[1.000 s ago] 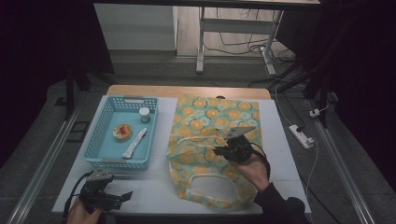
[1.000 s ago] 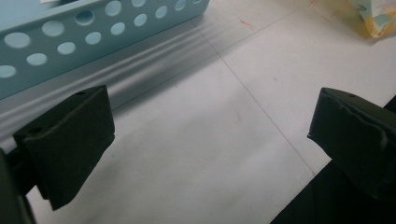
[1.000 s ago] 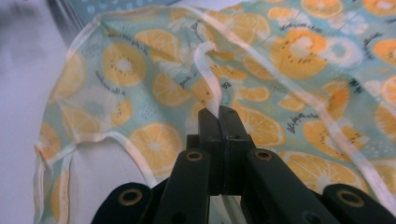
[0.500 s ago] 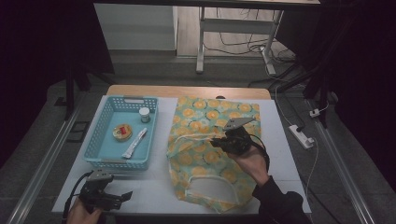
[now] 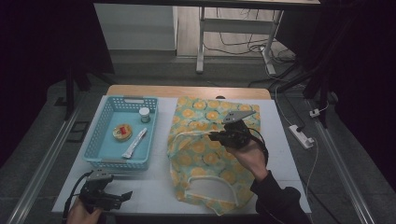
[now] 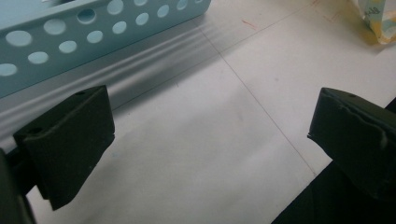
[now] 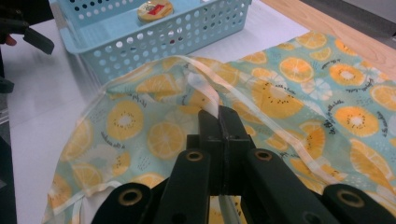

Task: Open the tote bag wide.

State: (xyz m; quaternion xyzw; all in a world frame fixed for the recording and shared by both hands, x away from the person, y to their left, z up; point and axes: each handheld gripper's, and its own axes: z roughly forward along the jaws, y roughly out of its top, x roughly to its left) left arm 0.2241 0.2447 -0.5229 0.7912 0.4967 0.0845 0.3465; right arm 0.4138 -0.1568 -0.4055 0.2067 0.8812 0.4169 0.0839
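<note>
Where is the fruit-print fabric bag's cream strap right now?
In the right gripper view, the cream strap is pinched in the right gripper, lifted above the fruit-print fabric bag, right of the light-blue perforated plastic basket.

Black two-jaw claw (image 5: 212, 136) with grey three-cornered top plate, black trailing cable, dark sleeve (image 5: 275, 200)

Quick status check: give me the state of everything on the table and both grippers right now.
Tote bag: lying on the table, one white handle pinched and lifted.
Right gripper: shut on the bag's handle.
Left gripper: open, nothing between the jaws, over the table.
Blue basket: upright, holding items.
Small jar: upright in the basket, lid on.
White tube: lying flat in the basket.
</note>
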